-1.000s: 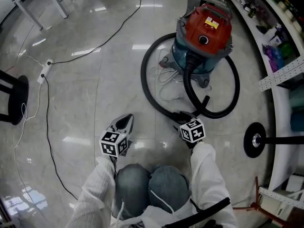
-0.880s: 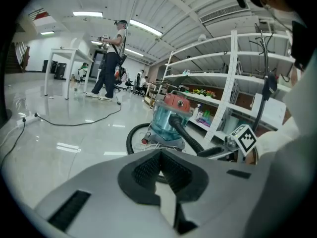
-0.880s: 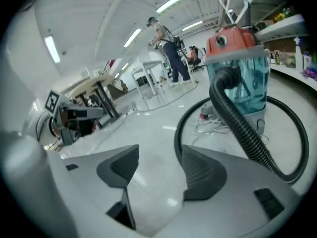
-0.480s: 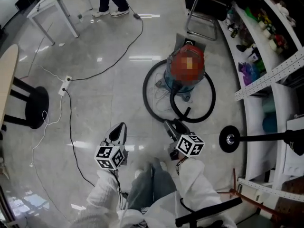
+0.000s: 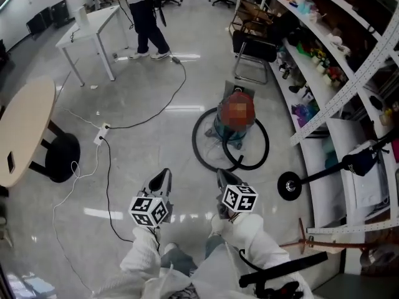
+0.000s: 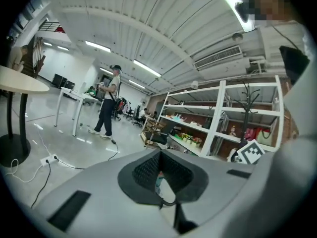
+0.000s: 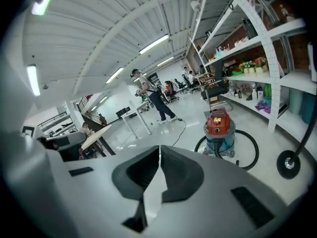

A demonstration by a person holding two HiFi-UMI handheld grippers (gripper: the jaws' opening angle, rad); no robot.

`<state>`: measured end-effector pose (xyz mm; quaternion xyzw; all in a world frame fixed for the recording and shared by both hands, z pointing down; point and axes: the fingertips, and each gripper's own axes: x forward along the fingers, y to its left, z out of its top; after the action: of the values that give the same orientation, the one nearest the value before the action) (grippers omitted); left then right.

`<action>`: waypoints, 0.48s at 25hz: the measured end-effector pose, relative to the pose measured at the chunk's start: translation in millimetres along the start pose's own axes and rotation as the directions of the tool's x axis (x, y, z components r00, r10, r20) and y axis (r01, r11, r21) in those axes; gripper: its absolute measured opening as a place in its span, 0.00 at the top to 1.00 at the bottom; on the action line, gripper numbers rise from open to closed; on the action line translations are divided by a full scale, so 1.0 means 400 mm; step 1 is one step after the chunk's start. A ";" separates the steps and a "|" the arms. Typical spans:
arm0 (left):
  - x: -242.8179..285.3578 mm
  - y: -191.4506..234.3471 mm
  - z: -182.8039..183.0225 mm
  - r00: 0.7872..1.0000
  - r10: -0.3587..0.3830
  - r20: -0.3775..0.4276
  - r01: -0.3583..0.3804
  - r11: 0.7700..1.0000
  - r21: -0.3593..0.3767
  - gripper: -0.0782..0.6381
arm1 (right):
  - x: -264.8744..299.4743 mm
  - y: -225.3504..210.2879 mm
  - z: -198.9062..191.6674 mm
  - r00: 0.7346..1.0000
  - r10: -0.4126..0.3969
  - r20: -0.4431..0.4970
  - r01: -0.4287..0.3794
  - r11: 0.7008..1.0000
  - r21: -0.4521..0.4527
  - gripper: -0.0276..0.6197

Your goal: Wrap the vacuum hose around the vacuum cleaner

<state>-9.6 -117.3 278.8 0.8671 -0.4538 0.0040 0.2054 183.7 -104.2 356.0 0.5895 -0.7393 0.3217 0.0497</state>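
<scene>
The vacuum cleaner (image 5: 235,122), red-topped on a blue-green drum, stands on the shiny floor ahead of me. Its black hose (image 5: 194,141) lies in loops on the floor around it. Both grippers hang well above the floor, clear of the hose. My left gripper (image 5: 164,173) is shut and empty. My right gripper (image 5: 220,173) has just been closing and is shut with nothing between its jaws. The right gripper view looks past the shut right gripper (image 7: 159,147) at the vacuum cleaner (image 7: 219,128) and the hose (image 7: 256,144). In the left gripper view the left gripper (image 6: 159,151) hides most of the vacuum.
A person (image 5: 144,17) stands by a white table (image 5: 87,27) at the back. A round wooden table (image 5: 25,129) on a black base is at left. A power strip (image 5: 100,134) and cables cross the floor. Shelving (image 5: 324,67) lines the right, with a black stand base (image 5: 290,185) and a chair (image 5: 252,42).
Both grippers have risen far from the floor and the view has widened. The right gripper has left the hose beside the vacuum, and its jaws have closed.
</scene>
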 end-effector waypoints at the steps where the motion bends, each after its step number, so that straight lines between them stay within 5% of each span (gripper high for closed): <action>1: -0.051 -0.002 0.010 1.000 -0.019 -0.004 0.019 1.000 0.009 0.89 | -0.030 0.047 -0.027 1.000 -0.023 0.008 0.023 1.000 0.009 0.92; 6: -0.314 0.022 0.050 0.996 -0.070 -0.061 0.073 0.996 0.055 0.89 | -0.200 0.270 -0.137 0.992 -0.091 0.088 0.079 0.988 0.136 0.93; 12: -0.564 0.036 0.076 0.999 -0.030 -0.012 0.030 0.999 0.030 0.89 | -0.400 0.385 -0.263 0.973 -0.183 0.142 0.144 0.958 0.247 0.93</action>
<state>-158.9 41.6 212.2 0.8768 -0.4393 0.0129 0.1950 60.6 101.2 302.3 0.6747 -0.6462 0.3525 -0.0547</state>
